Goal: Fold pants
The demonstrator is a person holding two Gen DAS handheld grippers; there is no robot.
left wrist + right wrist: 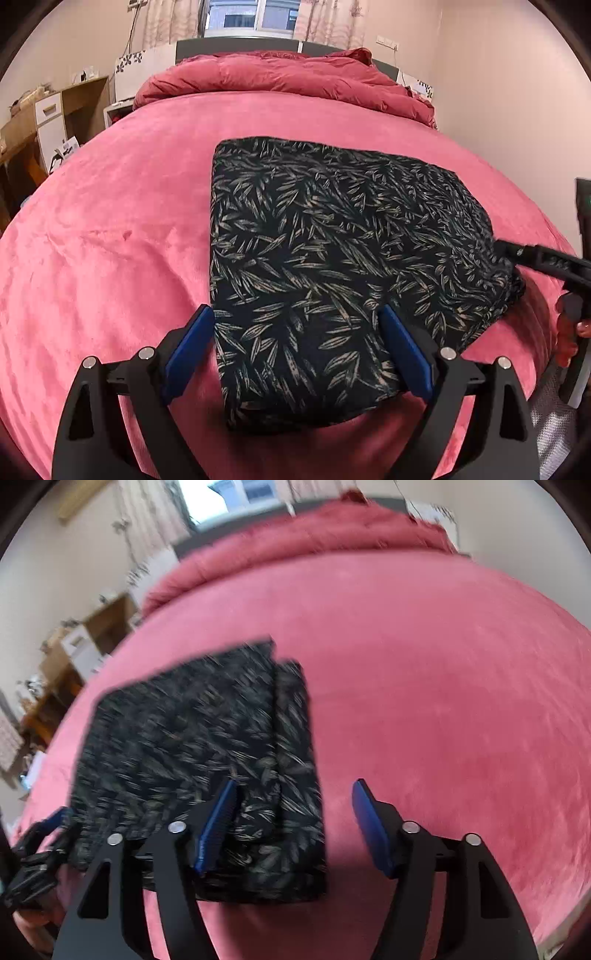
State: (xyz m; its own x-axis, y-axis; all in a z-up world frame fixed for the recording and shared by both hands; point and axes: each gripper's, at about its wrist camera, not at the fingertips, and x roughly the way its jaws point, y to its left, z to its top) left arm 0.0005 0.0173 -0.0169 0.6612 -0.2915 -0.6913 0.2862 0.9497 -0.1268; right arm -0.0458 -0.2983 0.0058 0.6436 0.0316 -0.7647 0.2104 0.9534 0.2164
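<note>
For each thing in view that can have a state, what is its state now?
Pants: folded into a flat rectangle on the bed, held by no gripper.
Left gripper: open, over the pants' near edge.
Right gripper: open, over the pants' right edge.
Duvet: bunched up at the headboard.

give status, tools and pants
Left tool open, empty. Right tool open, empty. Pants folded, flat on bed. Nothing in the way.

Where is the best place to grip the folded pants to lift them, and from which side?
Probably the near edge of the folded pants, approached low from the front. That edge lies flat on the pink bedspread, facing both open hand-held grippers, left and right, so the fingers can pinch all stacked layers.
</note>
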